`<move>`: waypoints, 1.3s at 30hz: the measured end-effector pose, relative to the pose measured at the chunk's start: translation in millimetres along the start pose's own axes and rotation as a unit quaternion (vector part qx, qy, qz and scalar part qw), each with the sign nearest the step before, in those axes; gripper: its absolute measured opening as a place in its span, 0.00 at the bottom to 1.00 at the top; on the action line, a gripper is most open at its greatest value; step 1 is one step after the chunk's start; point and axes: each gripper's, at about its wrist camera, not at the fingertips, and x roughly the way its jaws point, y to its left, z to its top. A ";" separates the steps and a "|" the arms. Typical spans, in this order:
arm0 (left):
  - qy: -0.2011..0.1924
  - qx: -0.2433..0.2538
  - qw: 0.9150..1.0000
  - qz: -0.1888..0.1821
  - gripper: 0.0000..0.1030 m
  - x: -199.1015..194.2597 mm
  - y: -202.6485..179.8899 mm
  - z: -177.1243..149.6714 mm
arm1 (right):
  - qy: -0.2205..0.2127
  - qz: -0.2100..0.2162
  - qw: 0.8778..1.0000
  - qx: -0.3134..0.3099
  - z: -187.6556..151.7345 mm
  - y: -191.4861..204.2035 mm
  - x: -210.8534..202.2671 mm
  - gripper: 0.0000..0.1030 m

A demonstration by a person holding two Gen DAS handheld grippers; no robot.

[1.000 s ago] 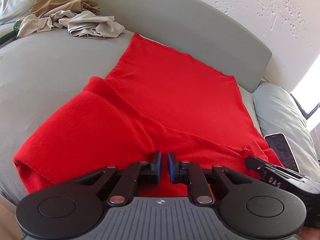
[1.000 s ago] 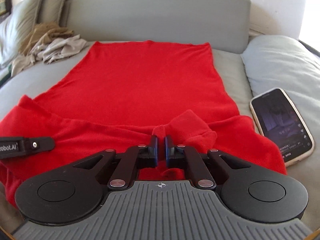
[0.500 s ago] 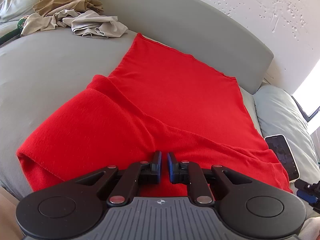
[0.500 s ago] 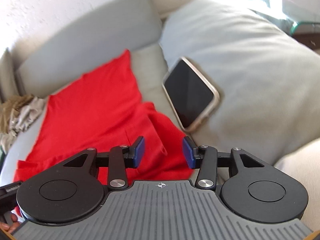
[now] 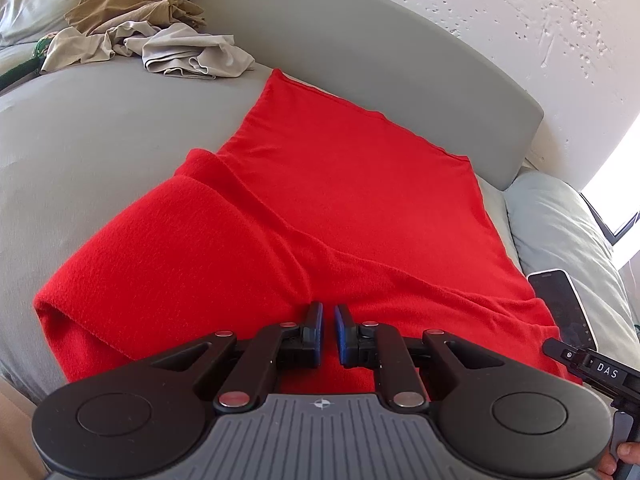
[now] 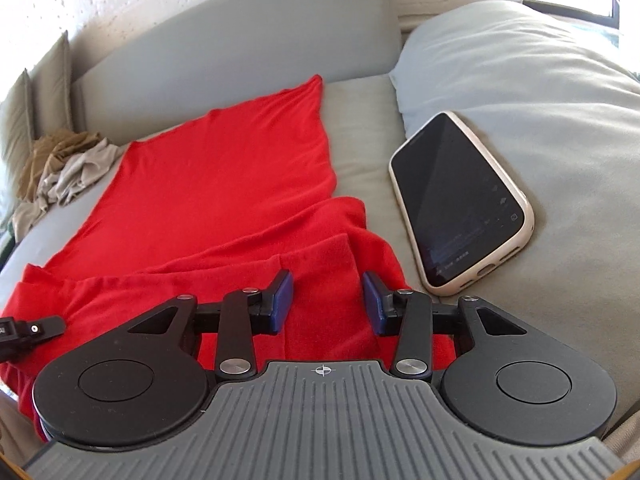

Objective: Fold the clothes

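A red garment (image 5: 344, 200) lies spread on the grey sofa seat, its near part bunched into folds; it also shows in the right wrist view (image 6: 224, 184). My left gripper (image 5: 328, 330) is nearly shut over the near red fabric; I cannot tell whether cloth is pinched between the jaws. My right gripper (image 6: 327, 300) is open, with a folded flap of the red garment lying between its blue pads (image 6: 282, 292). The right gripper's body shows at the left wrist view's lower right (image 5: 592, 368).
A phone (image 6: 460, 204) lies on a grey cushion (image 6: 540, 92) right of the garment. A pile of beige clothes (image 5: 160, 44) sits at the far left of the sofa. The sofa backrest (image 5: 380, 60) runs behind.
My right gripper let go of the red fold and opened, swung right toward the phone, then came back over the garment's right edge. My left gripper stayed in place.
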 end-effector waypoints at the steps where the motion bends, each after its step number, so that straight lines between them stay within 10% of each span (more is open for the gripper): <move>1: 0.000 0.000 1.000 0.000 0.14 -0.1 0.2 0.1 | -0.003 -0.001 1.000 -0.004 0.1 0.9 0.9 0.42; 4: 0.000 -0.002 1.000 -0.003 0.14 -1.1 1.5 0.0 | -0.020 -0.008 0.999 -0.050 -2.3 12.6 0.1 0.12; 17: -0.130 -0.010 0.987 0.096 0.14 -23.8 13.5 15.6 | -0.167 -0.078 0.967 -0.179 1.2 64.9 -32.6 0.10; 24: -0.115 -0.025 0.976 0.183 0.18 -13.3 28.3 17.2 | -0.032 -0.084 0.991 -0.098 3.3 33.8 6.7 0.26; 31: -0.153 0.026 0.977 0.149 0.18 -32.2 4.5 2.1 | -0.089 -0.055 0.992 -0.074 -5.4 36.7 -35.4 0.54; 39: -0.134 0.129 0.979 0.082 0.19 -21.2 -35.1 -15.2 | -0.080 -0.007 0.988 -0.133 -18.5 71.0 -23.2 0.43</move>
